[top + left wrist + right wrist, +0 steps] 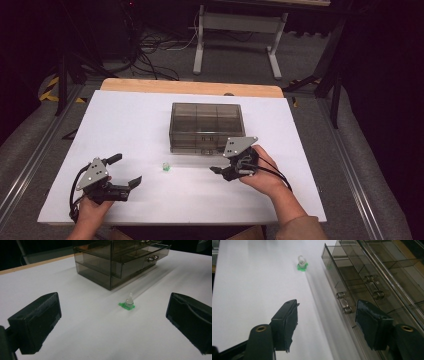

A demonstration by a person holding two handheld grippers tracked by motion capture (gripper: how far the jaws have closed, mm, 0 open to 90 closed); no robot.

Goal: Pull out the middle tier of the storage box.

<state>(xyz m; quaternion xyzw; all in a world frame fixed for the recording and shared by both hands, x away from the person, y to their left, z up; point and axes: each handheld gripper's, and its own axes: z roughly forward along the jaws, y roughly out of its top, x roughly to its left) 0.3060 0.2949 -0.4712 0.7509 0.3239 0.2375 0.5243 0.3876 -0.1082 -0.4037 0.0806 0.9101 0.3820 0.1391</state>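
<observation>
We work beside the drawer box (207,127).
Our right gripper (327,318) and left gripper (112,322) gape empty; a small green-based piece (127,304) sits on the table (125,120).

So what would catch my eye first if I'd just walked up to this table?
Probably the smoky see-through drawer box at the middle of the white table, its lower drawer pulled slightly out. Next, the tiny green-based piece alone in front of it. A person's right hand-held gripper sits open by the drawer handles; the left hand-held gripper waits open, facing the piece.
</observation>
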